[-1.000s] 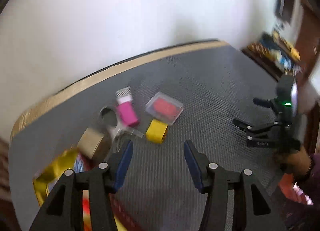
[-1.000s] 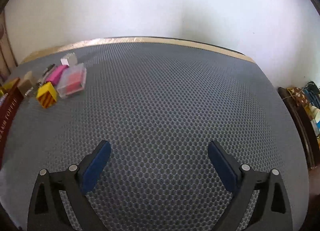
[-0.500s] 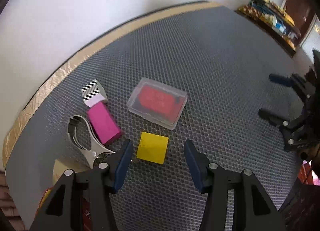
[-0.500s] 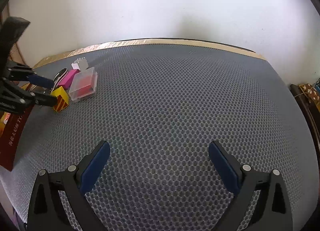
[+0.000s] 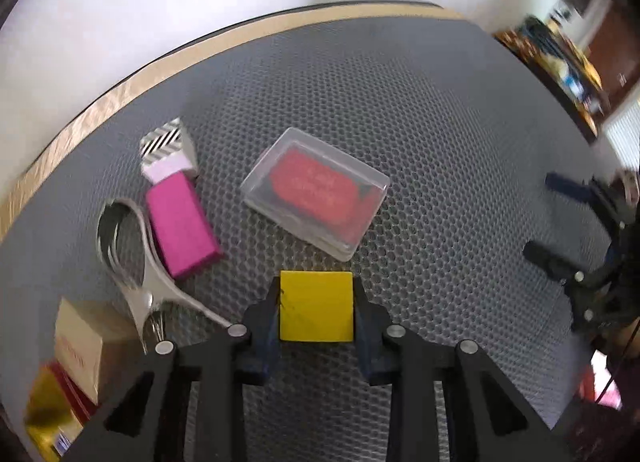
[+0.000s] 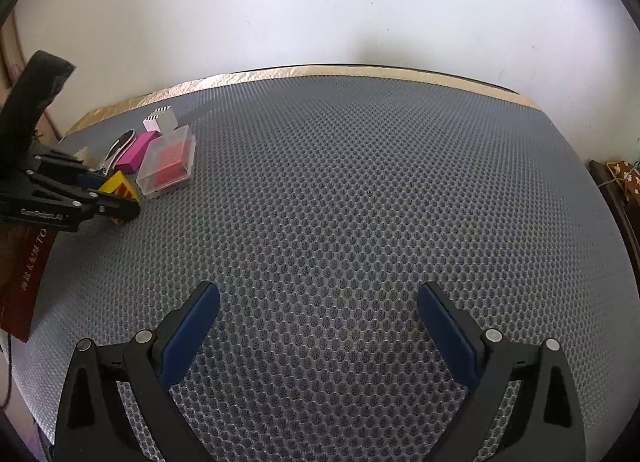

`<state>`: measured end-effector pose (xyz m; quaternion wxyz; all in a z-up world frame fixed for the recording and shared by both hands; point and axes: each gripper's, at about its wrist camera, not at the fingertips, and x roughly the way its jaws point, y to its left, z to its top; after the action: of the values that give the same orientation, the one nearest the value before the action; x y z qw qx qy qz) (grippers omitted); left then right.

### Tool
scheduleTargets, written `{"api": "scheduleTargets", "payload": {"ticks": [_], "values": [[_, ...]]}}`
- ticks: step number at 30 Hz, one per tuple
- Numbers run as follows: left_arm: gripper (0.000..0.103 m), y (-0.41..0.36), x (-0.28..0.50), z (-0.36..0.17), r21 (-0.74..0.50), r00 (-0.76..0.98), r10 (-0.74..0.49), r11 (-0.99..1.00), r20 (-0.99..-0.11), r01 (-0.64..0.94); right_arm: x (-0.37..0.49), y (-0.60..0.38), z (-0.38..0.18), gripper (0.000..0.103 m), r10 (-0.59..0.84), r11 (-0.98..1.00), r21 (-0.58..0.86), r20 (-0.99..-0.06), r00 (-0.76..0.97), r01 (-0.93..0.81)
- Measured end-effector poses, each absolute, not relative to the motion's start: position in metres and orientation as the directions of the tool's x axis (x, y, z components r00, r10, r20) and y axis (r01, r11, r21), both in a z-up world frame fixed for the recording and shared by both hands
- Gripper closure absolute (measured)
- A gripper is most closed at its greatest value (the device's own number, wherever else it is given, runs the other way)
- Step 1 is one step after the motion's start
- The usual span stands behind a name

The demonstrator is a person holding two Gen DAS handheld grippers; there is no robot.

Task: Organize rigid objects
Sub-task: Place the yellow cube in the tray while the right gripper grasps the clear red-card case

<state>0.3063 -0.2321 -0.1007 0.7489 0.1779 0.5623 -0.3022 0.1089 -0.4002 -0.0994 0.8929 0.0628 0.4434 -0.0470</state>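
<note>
Between the pads of the left gripper [image 5: 317, 304]: the yellow block [image 5: 316, 306], square-on, jaws closing on its two side faces, pads right against them by the look of it. Sitting flat on the grey honeycomb mat [image 5: 420, 134], close to the near-left corner of the spread.

Best practice here, as a judgement: finish the squeeze evenly, keep the pads centred on the flanks, lift straight up rather than dragging. Rigid and flat-sided, so unlikely to squash, but liable to twist out if pinched near an edge.

Just beyond the fingertips: the clear case [image 5: 316, 198] with its red insert, corner nearly over the block's top edge. Worth watching on the lift. To the left: the pink block [image 5: 182, 222], a striped cube [image 5: 166, 142] at its far end, a metal clip [image 5: 140, 262] alongside and reaching toward the left finger. Further left, a tan box [image 5: 80, 338]; little room for a sideways exit there.

Well apart, over bare mat: the right gripper [image 6: 318, 326], fingers spread wide, nothing between them. Plenty of open mat on that side for a set-down.
</note>
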Motion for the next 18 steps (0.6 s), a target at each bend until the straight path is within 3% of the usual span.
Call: {"api": "scheduleTargets", "payload": {"ticks": [9, 18], "values": [[0.073, -0.179, 0.230, -0.062, -0.275, 0.219, -0.412, 0.839, -0.884, 0.470, 0.113, -0.398, -0.100, 0.005, -0.015, 0.989, 0.076, -0.799, 0.602, 0.126], [0.073, -0.096, 0.168, -0.024, -0.330, 0.309, -0.428, 0.887, -0.849, 0.323, 0.161, -0.340, -0.057, 0.005, 0.103, 0.995, 0.073, -0.759, 0.643, -0.074]]}}
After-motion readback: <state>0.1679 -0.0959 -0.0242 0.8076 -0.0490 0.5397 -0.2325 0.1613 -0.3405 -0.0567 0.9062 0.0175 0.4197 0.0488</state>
